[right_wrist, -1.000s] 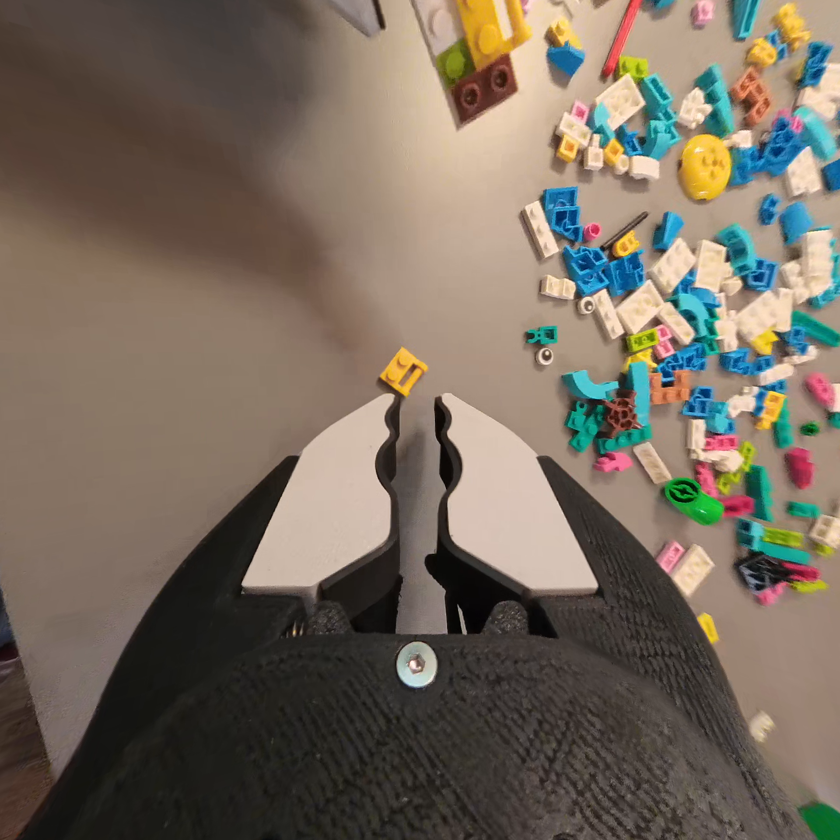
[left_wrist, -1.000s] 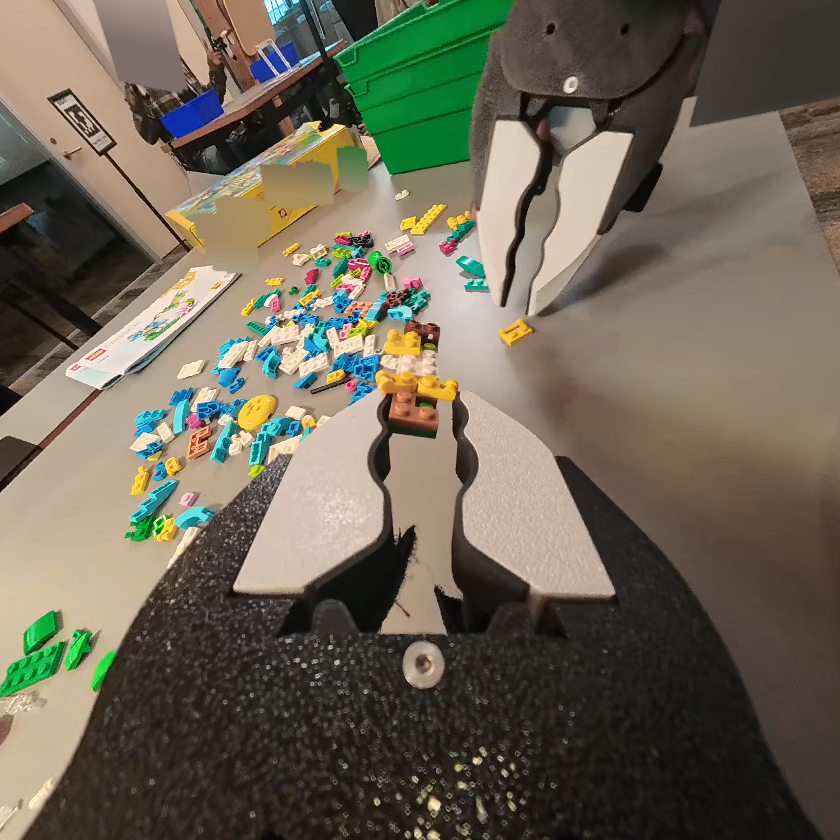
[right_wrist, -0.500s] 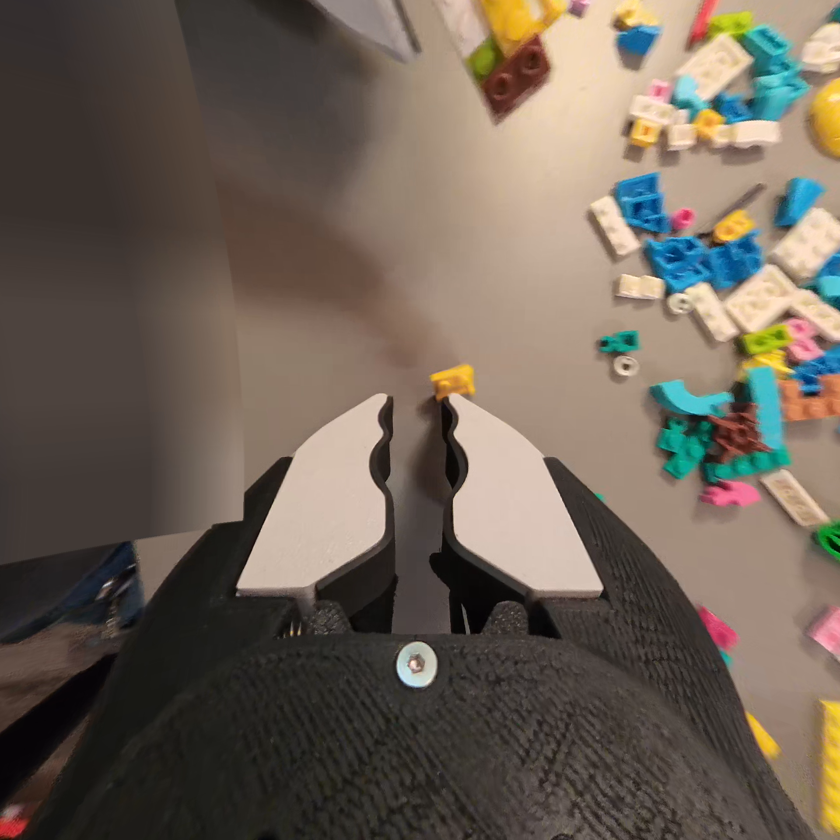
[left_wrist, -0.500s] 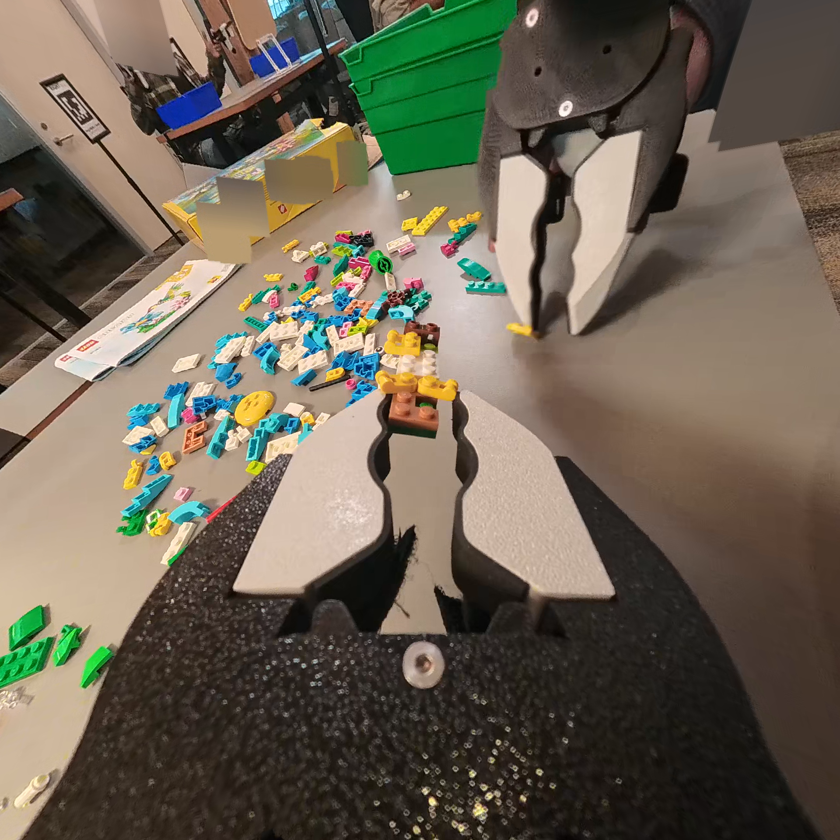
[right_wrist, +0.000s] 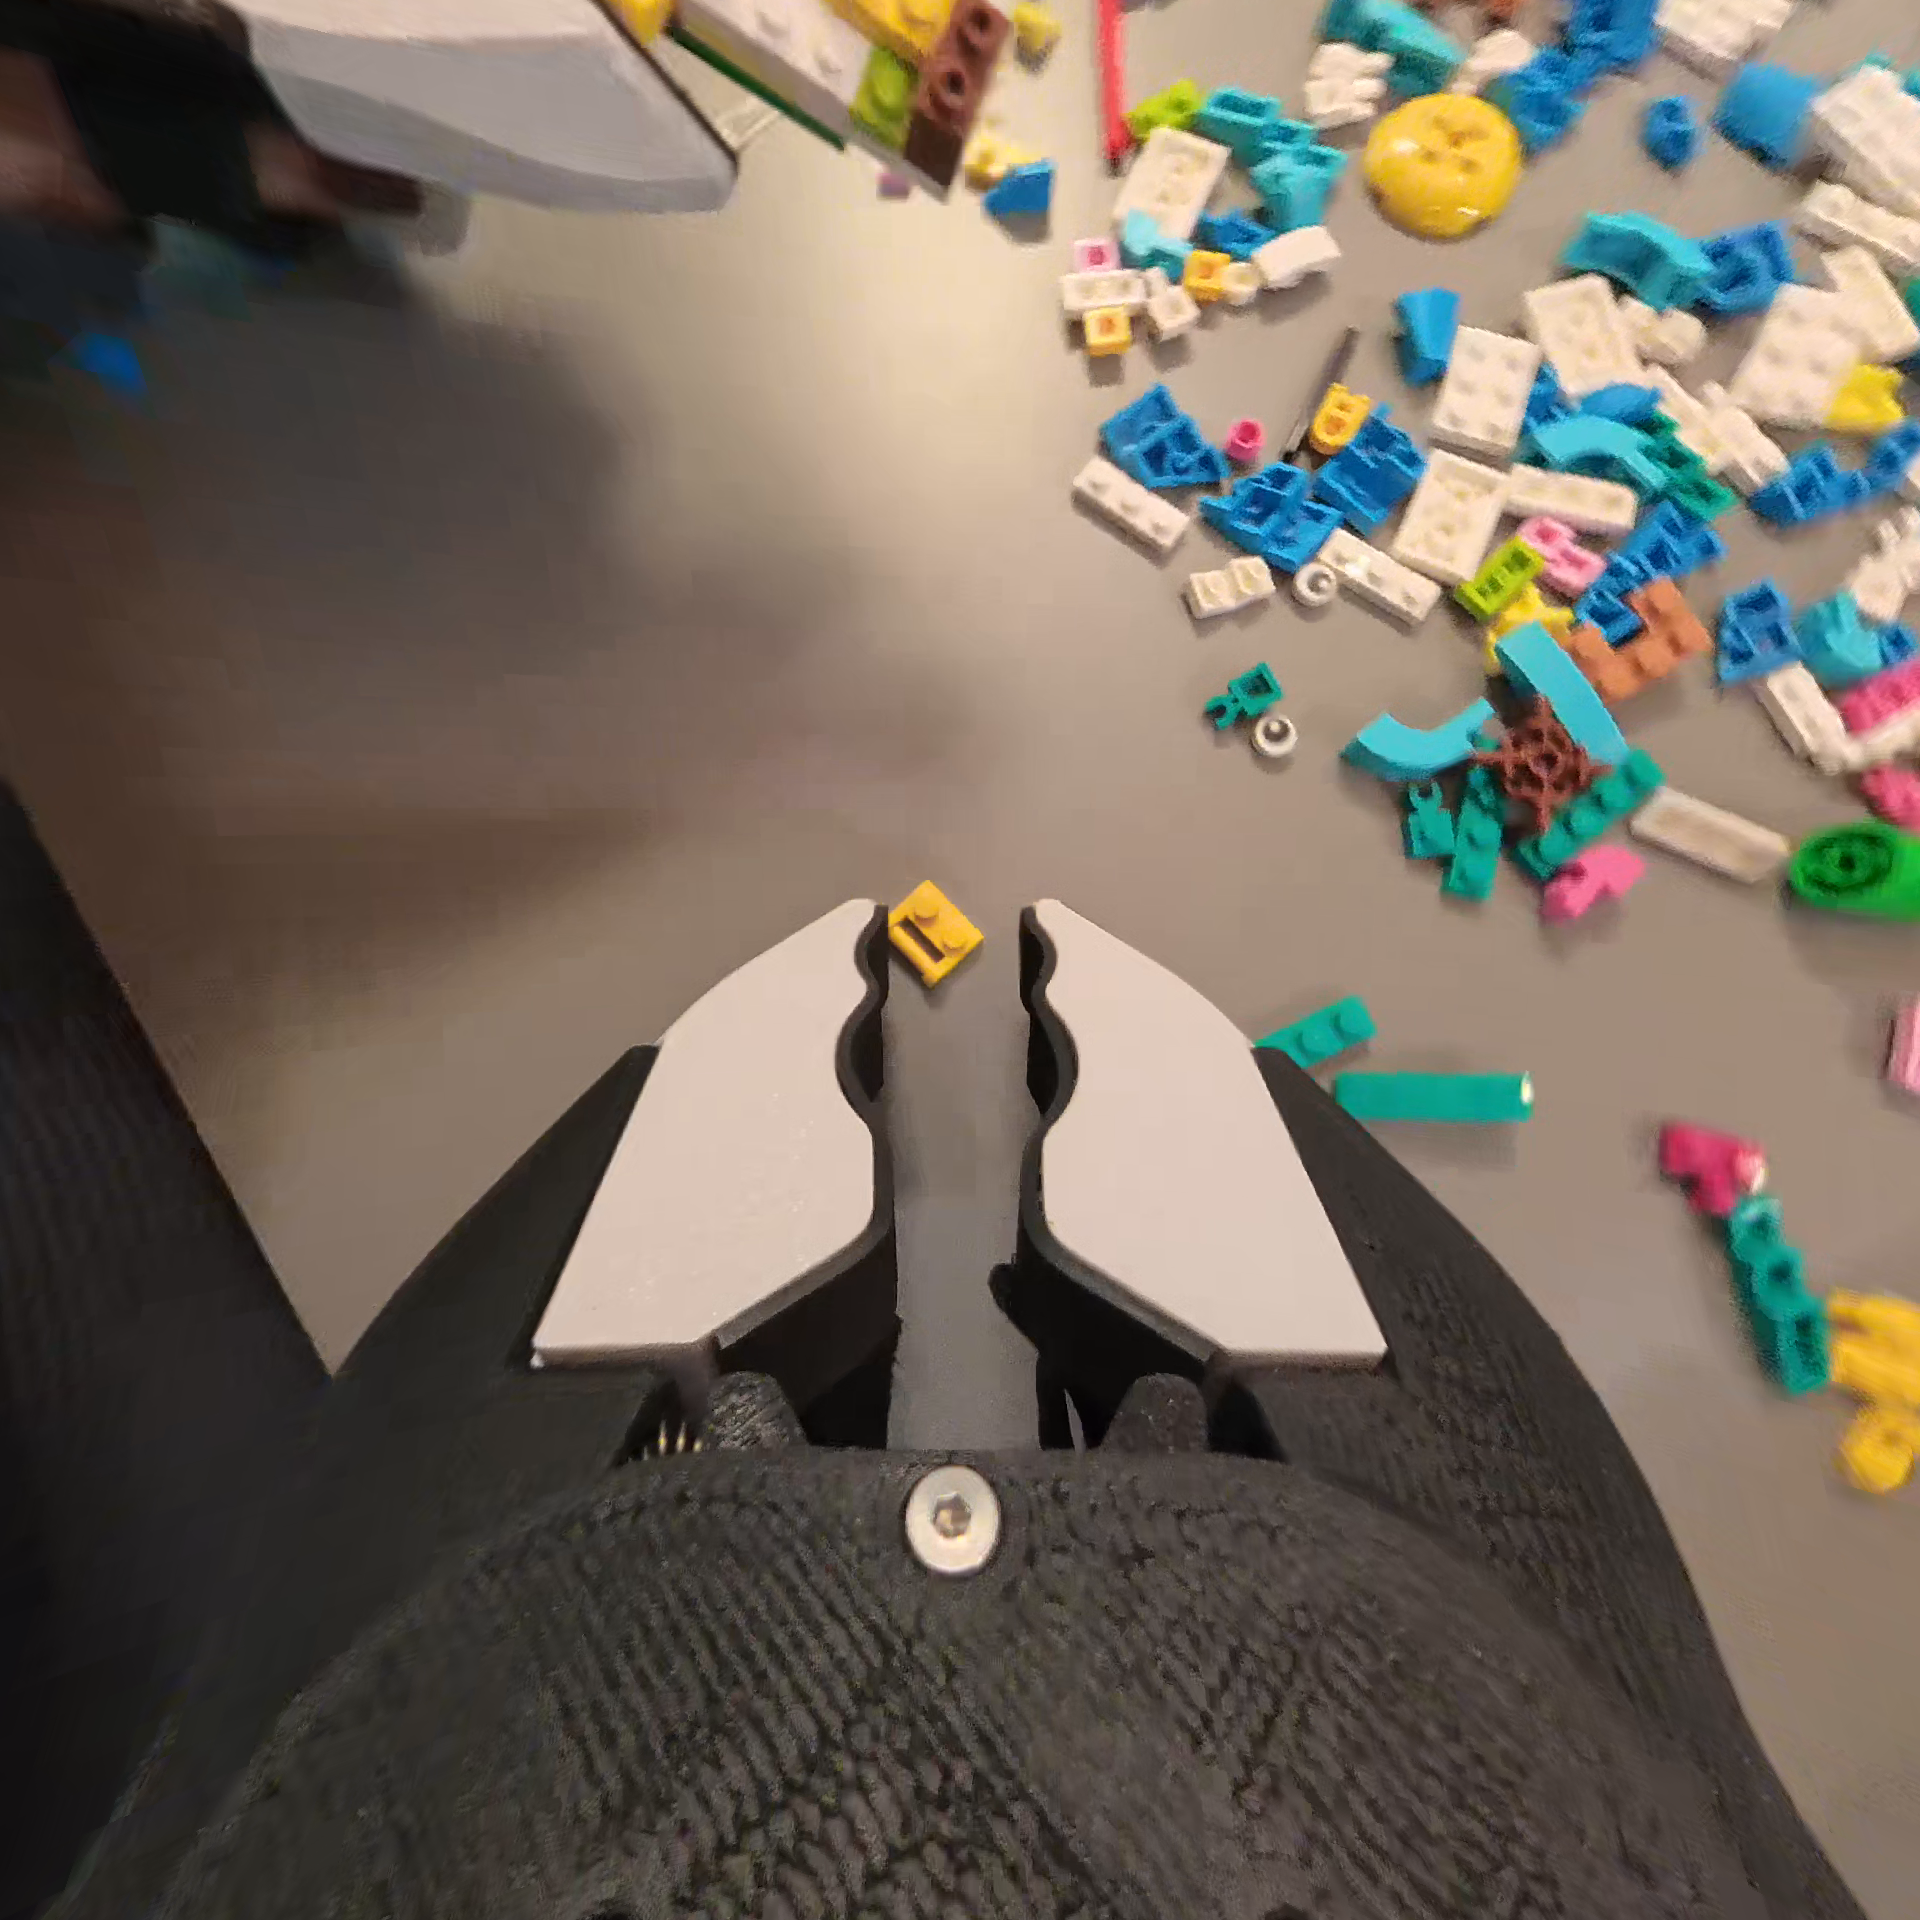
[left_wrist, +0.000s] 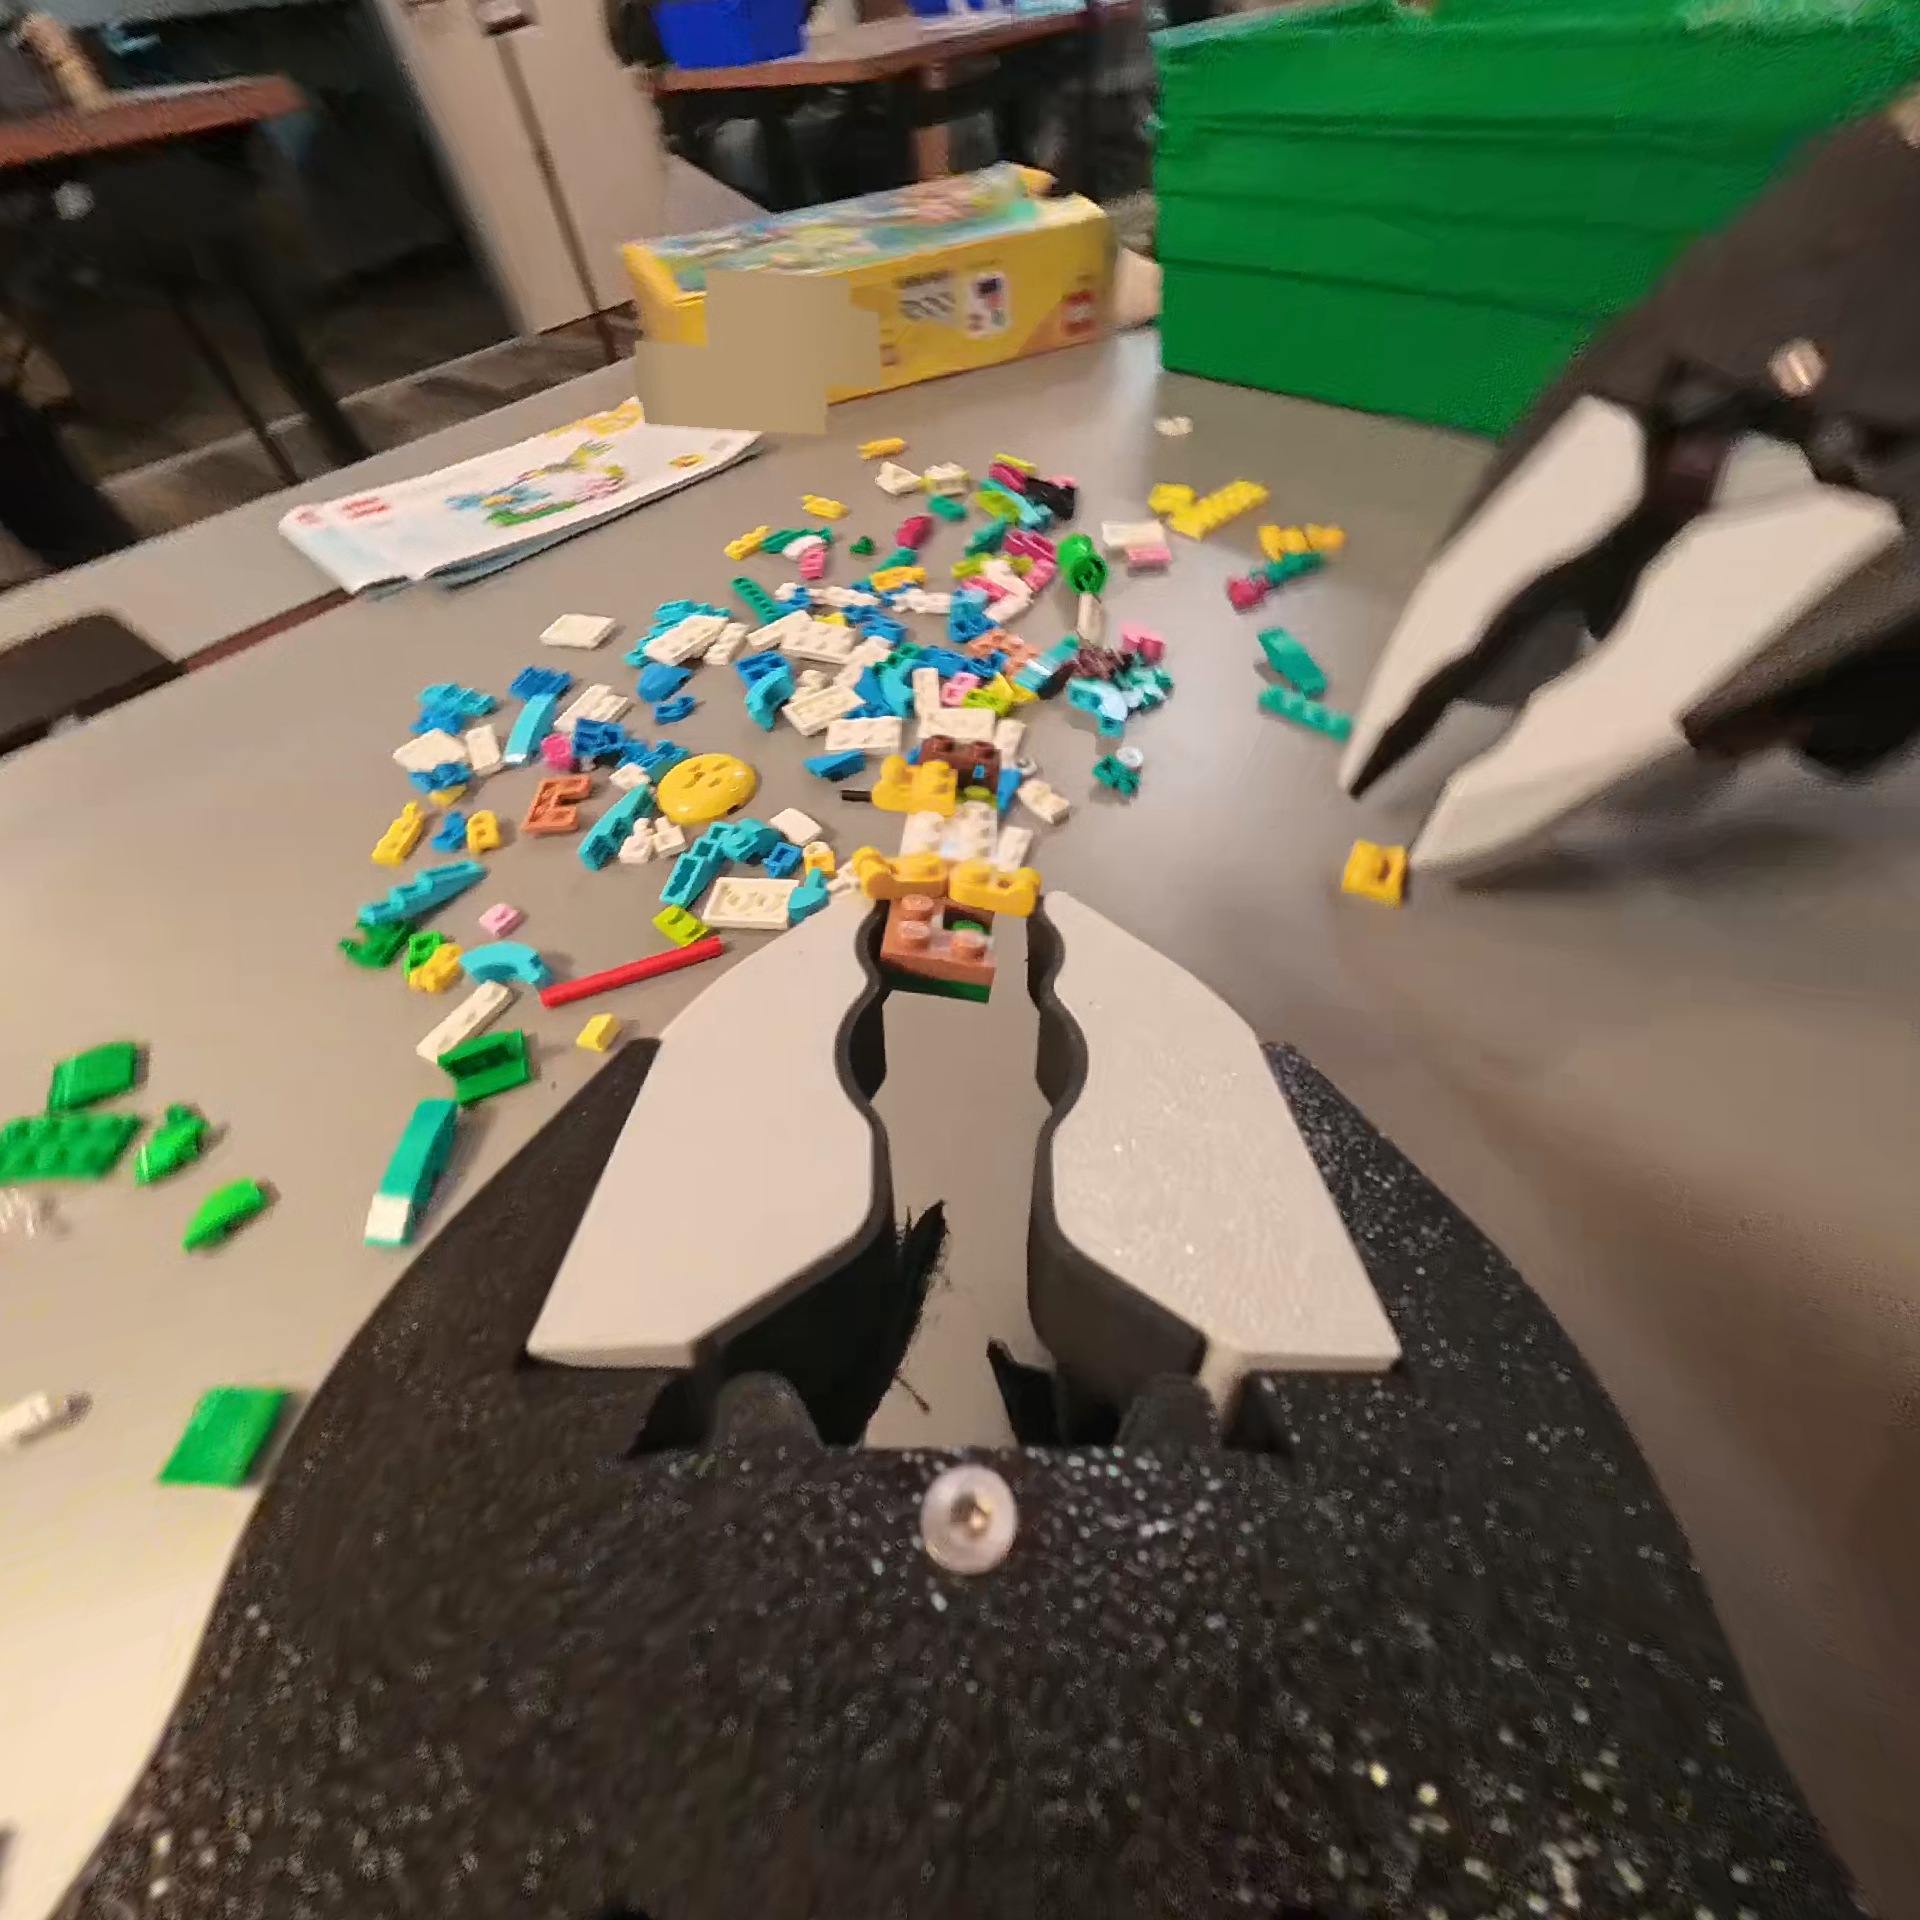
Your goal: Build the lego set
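Observation:
My left gripper [left_wrist: 951,925] is shut on a partly built model [left_wrist: 940,940] of brown, green, yellow and white bricks, held just above the grey table. The model also shows at the top of the right wrist view [right_wrist: 914,73]. My right gripper [right_wrist: 948,914] is open and low over the table, on the right in the left wrist view [left_wrist: 1390,821]. A small yellow plate [right_wrist: 935,932] lies on the table between its fingertips, close to the left one. The plate also shows in the left wrist view [left_wrist: 1374,871].
A wide scatter of loose bricks [left_wrist: 831,675] covers the table's middle, also seen in the right wrist view [right_wrist: 1507,499]. Green pieces [left_wrist: 73,1143] lie at the left. An instruction booklet [left_wrist: 520,499], a yellow box [left_wrist: 935,281] and stacked green bins [left_wrist: 1403,229] stand at the back. Tip to tip, the grippers are about 12 cm apart.
My right gripper has opened wider and shifted so the yellow plate now lies between its tips instead of ahead of them. My left gripper, still holding the model, has swung its view to the left.

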### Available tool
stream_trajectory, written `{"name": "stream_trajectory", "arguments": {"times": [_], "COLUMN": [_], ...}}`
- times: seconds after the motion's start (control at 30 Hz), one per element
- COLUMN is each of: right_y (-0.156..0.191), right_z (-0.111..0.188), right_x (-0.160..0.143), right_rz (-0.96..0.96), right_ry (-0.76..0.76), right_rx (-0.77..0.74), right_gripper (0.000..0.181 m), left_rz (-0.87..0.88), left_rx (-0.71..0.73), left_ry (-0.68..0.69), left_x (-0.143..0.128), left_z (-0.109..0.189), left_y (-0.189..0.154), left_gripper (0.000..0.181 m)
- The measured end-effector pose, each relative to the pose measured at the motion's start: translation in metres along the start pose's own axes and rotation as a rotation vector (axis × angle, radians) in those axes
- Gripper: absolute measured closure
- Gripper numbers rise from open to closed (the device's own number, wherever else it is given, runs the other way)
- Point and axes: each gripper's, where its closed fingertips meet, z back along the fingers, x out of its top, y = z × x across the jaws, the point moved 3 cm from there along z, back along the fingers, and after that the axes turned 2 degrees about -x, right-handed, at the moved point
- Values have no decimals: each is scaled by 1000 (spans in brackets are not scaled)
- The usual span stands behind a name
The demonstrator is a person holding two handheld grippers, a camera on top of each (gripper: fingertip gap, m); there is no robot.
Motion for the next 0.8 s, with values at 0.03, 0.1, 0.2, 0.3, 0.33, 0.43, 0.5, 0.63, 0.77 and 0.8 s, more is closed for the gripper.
{"name": "stream_trajectory", "arguments": {"times": [0.03,0.1,0.2,0.3,0.33,0.43,0.5,0.63,0.77,0.8], "right_y": [2,7,8,10,10,12,12,2,-3,-4], "right_z": [1,2,2,-3,-5,-8,-10,-9,19,26], "right_x": [-2,-7,-14,-15,-14,-10,-8,3,73,90], "right_rz": [-56,-134,-184,-206,-204,-173,-149,-44,98,123], "right_ry": [-18,-38,-59,-67,-70,-63,-54,-45,-270,-296], "right_rx": [-36,-98,-190,-218,-218,-225,-227,-214,-87,-61], "right_gripper": [158,155,155,155,156,161,165,166,166,166], "left_rz": [75,236,405,487,496,513,525,535,542,553], "left_rx": [24,59,121,206,241,303,324,315,320,319], "left_ry": [-24,-87,-171,-261,-282,-337,-374,-429,-442,-450], "left_x": [2,7,11,17,18,22,25,30,28,28], "left_z": [1,3,4,4,4,6,6,0,-2,-1], "left_y": [1,1,-1,-3,-3,0,1,0,2,3], "left_gripper": [157,157,157,157,157,157,157,157,157,157]}}
